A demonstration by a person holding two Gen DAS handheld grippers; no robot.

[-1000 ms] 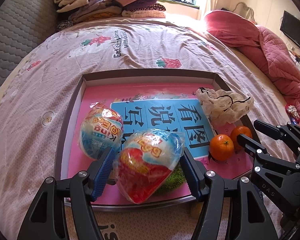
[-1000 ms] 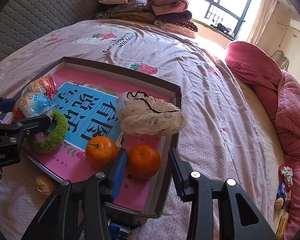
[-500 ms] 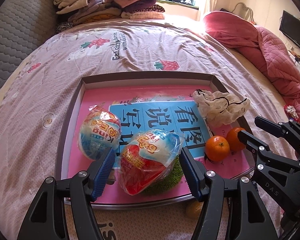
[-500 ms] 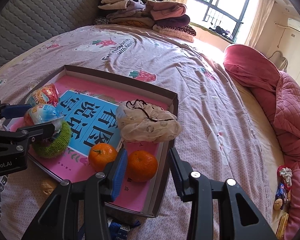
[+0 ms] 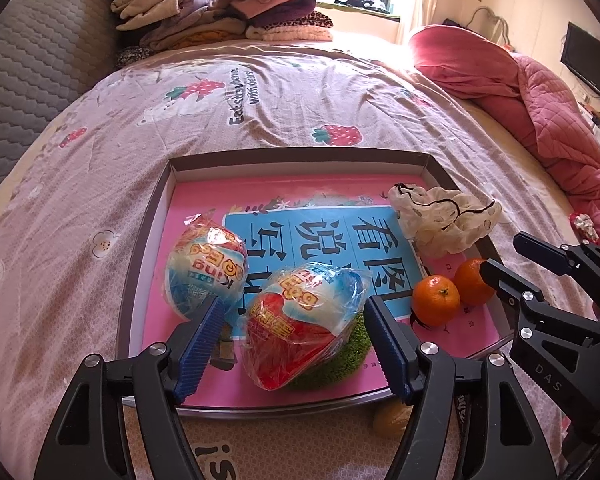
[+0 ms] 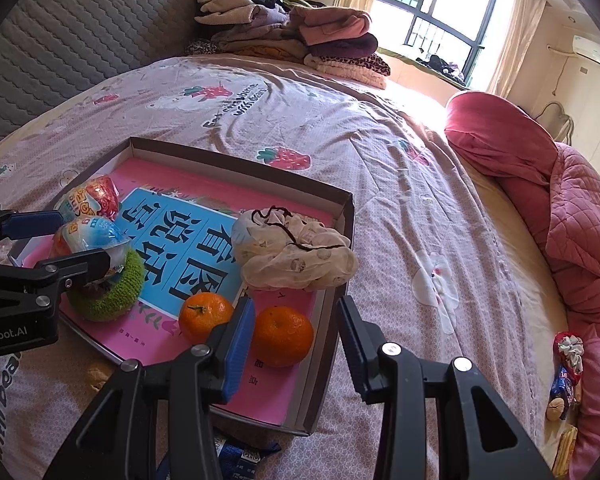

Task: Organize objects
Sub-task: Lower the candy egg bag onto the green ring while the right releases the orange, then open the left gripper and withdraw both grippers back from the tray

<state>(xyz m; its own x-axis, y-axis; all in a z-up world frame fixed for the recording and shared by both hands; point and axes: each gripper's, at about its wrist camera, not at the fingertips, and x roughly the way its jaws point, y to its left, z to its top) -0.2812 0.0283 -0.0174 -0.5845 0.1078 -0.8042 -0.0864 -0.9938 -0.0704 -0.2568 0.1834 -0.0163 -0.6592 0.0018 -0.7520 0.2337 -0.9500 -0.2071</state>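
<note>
"King Egg" on wrapped egg — "DAS" on right tool

A bed with a pinkish strawberry-print sheet filled the room. At its head stood a grey quilted headboard; beside that lay a pile of folded clothes. Beyond the bed a barred window with cream curtains let in bright daylight. A pink quilt was bunched along the bed's right edge.
</note>
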